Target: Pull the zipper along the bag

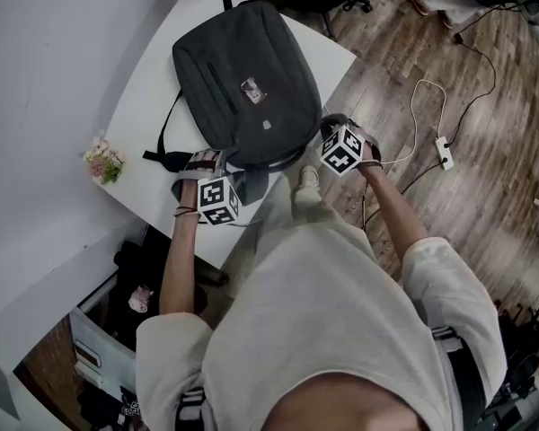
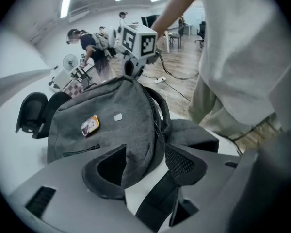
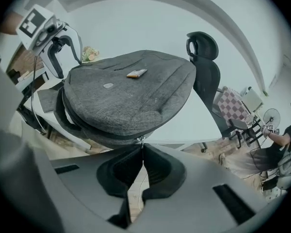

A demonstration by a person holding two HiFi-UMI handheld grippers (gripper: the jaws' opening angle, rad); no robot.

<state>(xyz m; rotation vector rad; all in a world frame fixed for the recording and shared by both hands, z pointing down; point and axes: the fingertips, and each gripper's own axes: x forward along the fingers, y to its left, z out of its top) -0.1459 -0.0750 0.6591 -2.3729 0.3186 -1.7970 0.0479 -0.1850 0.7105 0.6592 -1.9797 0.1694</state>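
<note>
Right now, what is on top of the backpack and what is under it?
On top of the backpack: a small rectangular tag and a small pale patch. Under it: the white table. Anything between them is hidden by the bag.

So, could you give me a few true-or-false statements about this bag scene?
1. The bag lies on a white table. True.
2. The right gripper has its jaws wide apart. False: they are shut on the zipper pull.
3. The left gripper has its jaws apart. True; part of the bag shows between them.
4. The flowers sit on top of the bag. False: they lie on the table, beside the bag.
</note>
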